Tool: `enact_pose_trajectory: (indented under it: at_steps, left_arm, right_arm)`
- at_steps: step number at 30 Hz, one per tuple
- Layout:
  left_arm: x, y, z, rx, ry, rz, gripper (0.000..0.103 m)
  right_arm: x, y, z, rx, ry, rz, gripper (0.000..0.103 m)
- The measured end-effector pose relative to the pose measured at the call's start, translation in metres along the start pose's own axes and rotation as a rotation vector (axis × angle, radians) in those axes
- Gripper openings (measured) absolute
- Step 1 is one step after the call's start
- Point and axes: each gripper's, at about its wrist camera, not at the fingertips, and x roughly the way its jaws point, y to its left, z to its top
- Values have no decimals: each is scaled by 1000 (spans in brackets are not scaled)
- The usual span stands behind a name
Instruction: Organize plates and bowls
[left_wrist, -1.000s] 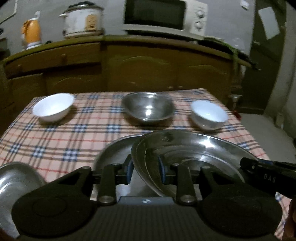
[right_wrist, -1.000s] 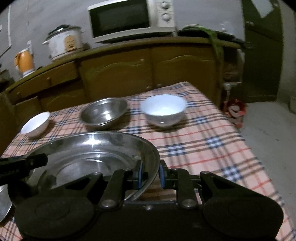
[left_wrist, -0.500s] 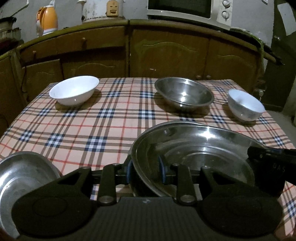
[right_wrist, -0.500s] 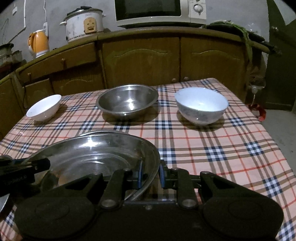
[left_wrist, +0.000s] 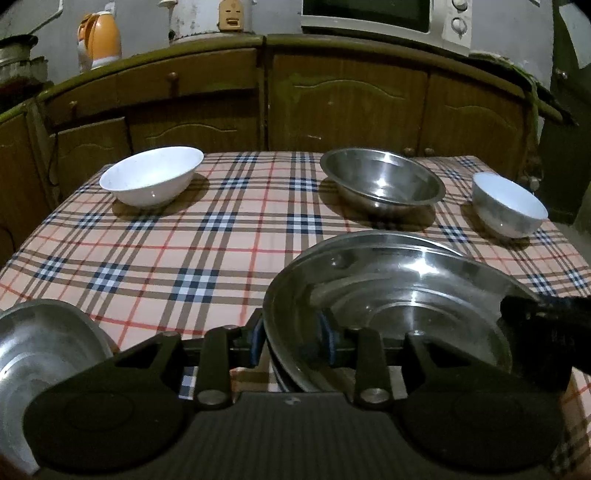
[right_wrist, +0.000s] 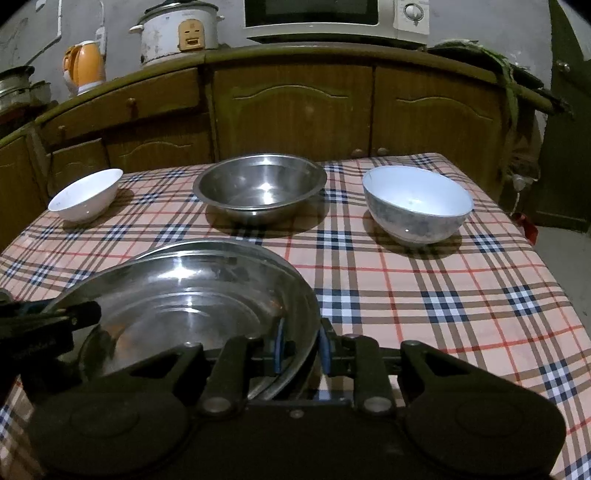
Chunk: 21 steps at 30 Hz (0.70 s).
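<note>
Steel plate (left_wrist: 399, 295), large and round, lies on top of a second steel plate whose rim (left_wrist: 369, 236) shows just behind and beneath it; both sit on the near part of the table, on a checked cloth (left_wrist: 221, 251) in peach, navy, red and brown.

Left gripper (left_wrist: 293, 341): blue pads on either side of the top plate's left rim, jaws opening, one pad outside the rim and one inside the dish; the grip looks to be letting go.

Right gripper (right_wrist: 301, 345): blue pads astride the same plate's right rim, jaws opening likewise, with a gap showing beside the rim.

Each gripper shows in the other's view as a dark finger at the plate's far edge.

Third steel plate (left_wrist: 40, 347): near left corner of the table, apart from the stack, partly cut off by the frame.

Steel bowl (left_wrist: 382, 182): far middle of the table, upright.

White bowl, wide (left_wrist: 151, 175): far left, upright, well apart from the steel bowl.

White bowl, deep (left_wrist: 508, 210): far right, upright.

Wooden cabinets (right_wrist: 291, 110) stand behind the table, carrying a microwave (right_wrist: 332, 18), a rice cooker (right_wrist: 177, 31) and an orange kettle (right_wrist: 85, 64).
</note>
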Motion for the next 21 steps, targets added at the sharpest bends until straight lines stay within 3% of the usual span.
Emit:
enact_pose_trajectory:
  at_steps: [2, 6, 10, 21]
  left_arm:
    - [-1, 1, 0, 0, 5, 3, 35]
    - [-3, 6, -1, -15, 19, 24, 44]
    - [-13, 13, 0, -22, 26, 31, 44]
    - [-71, 64, -11, -44, 26, 109, 55]
  right_arm:
    - [-1, -1, -1, -2, 3, 0, 29]
    - [-6, -6, -1, 8, 6, -30, 47]
    - [-20, -10, 0, 37, -9, -34, 47]
    - [-67, 64, 1, -52, -42, 201, 51]
